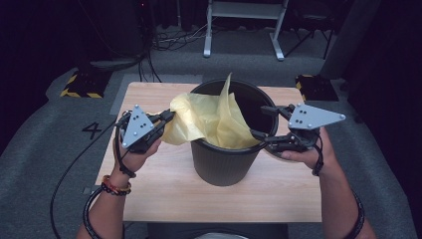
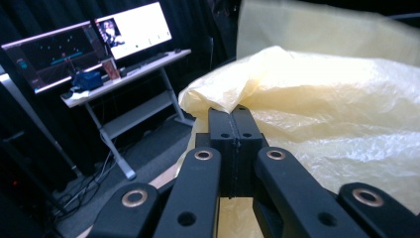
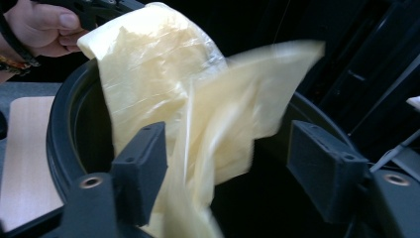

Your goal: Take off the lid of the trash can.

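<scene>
A black waste bin [image 1: 224,162] stands in the middle of the wooden table [image 1: 164,189]. A thin yellow plastic bag [image 1: 214,119] hangs half inside it and spills over the left rim. My left gripper [image 1: 169,117] is left of the bin, shut on the bag's left edge; in the left gripper view the closed jaws [image 2: 231,111] pinch a fold of the bag [image 2: 322,109]. My right gripper [image 1: 260,123] is at the bin's right rim, open. In the right gripper view its wide jaws [image 3: 230,158] straddle the blurred bag [image 3: 148,64] over the bin's mouth [image 3: 64,124] without pressing it.
The table sits on grey carpet. A white desk frame [image 1: 244,25] and loose cables stand behind it, with yellow-and-black striped blocks [image 1: 82,84] on the floor at both back corners. A desk with two monitors [image 2: 124,34] shows in the left gripper view.
</scene>
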Action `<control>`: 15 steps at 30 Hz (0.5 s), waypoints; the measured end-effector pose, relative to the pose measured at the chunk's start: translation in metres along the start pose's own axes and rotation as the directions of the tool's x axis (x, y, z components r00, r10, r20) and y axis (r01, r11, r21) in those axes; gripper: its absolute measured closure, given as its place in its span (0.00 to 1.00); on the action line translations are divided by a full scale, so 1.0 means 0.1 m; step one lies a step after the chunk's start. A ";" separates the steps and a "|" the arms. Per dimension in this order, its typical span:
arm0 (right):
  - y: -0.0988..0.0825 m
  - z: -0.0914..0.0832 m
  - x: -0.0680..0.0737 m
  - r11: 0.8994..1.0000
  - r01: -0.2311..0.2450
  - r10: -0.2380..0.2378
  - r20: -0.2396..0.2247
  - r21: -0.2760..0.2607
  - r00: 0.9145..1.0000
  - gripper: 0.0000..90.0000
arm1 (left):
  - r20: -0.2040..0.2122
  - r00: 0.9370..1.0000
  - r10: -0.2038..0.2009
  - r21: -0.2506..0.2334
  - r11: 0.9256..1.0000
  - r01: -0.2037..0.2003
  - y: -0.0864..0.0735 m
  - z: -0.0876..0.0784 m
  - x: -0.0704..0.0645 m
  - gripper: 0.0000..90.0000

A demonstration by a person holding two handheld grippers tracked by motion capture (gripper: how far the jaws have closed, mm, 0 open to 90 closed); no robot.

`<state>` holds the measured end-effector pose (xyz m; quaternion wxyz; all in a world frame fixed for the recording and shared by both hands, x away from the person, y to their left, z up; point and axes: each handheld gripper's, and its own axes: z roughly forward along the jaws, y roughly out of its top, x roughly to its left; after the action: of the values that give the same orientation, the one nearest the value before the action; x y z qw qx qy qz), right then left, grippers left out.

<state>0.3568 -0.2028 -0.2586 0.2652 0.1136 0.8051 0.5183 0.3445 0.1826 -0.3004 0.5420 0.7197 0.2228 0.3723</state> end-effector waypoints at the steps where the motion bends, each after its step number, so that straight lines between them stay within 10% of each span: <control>1: 0.01 0.00 0.01 1.000 0.004 -0.004 0.003 -0.001 1.000 0.39 | -0.002 1.000 0.001 -0.012 1.000 -0.001 0.02 0.00 -0.01 1.00; 15: 0.03 0.16 0.10 0.999 0.028 -0.027 -0.034 0.022 0.999 0.42 | 0.116 0.986 0.121 -0.157 0.982 -0.102 0.43 0.06 -0.37 1.00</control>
<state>0.3574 -0.1844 -0.2645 0.2573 0.0968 0.8167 0.5074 0.3223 0.1382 -0.2716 0.5859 0.7101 0.1187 0.3721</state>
